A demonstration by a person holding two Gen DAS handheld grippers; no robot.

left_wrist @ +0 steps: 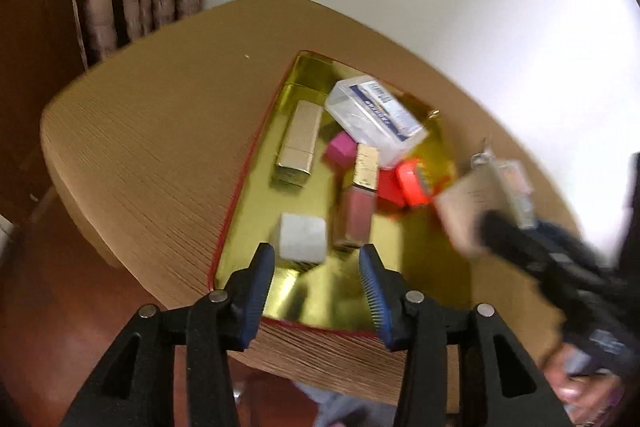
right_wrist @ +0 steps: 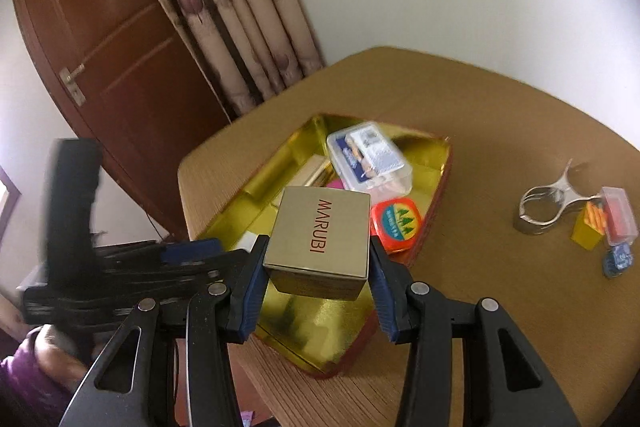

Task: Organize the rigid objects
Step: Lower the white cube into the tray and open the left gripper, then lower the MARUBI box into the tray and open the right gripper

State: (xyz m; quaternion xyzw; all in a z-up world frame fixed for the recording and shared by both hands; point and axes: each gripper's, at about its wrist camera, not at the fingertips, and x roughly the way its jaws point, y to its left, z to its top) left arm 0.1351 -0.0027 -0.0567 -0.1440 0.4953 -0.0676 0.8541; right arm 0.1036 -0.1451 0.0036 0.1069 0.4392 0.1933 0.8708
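**A:** Where does the gold box (right_wrist: 320,243) sit against the tray (right_wrist: 332,323) right now?

**B:** It is pinched in the right claw (right_wrist: 318,261), a blue pad pressed on each side face, and it hangs above the near, bare end of the tray. The printed word runs away from the claw, so the box's long side looks to point along the fingers, toward the far end where the clear case (right_wrist: 370,157) lies.

**A:** So the drop is straight down?

**B:** Down and perhaps a touch forward, as I judge it. The gold floor just under the box is bare; the orange tin (right_wrist: 396,225) is beside it on the right, close enough to be nudged.

**A:** And the other hand?

**B:** The left claw (left_wrist: 318,285) is spread with nothing between its pads. It hovers over the same near end of the tray, and the white cube (left_wrist: 302,239) lies just beyond its fingertips, nearer the left pad.

**A:** Which claw is closer to that open patch?

**B:** Both crowd it. From the left wrist view the right claw comes in blurred from the right edge with its box over the bench (left_wrist: 160,131) rim. The risk, I think, is the two claws meeting over that corner.

**A:** Anything still outside the tray?

**B:** A metal opener (right_wrist: 548,201) and some small boxes, well to the right.
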